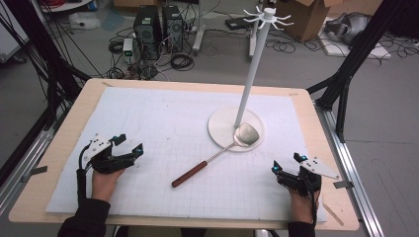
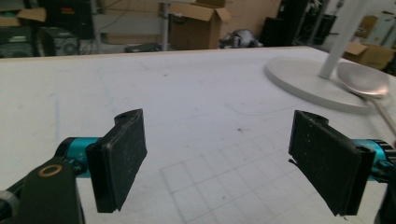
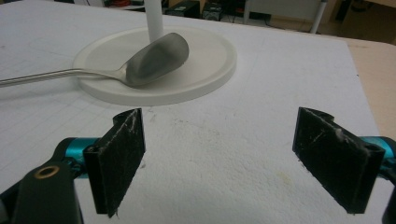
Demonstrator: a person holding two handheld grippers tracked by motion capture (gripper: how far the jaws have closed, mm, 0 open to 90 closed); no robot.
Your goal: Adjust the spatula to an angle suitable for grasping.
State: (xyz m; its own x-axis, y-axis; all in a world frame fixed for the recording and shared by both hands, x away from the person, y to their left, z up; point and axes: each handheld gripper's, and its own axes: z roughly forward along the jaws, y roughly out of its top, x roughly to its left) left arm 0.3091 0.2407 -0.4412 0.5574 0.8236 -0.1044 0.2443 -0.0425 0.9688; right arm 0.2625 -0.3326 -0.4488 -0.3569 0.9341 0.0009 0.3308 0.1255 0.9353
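High view: fixed above near edge of worktop (image 1: 64, 143), facing fwd & down, far off. Both gripper views: low, close to surface, facing along jaws. All share white stand base (image 1: 236, 129) w/ ladle bowl (image 3: 156, 58).

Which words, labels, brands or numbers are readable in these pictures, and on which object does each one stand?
None can be read. The white mat carries only a faint grid, no writing. The ladle, the white stand and both grippers show no lettering. Any markings on the cardboard boxes and computer towers behind the table are too blurred to read.
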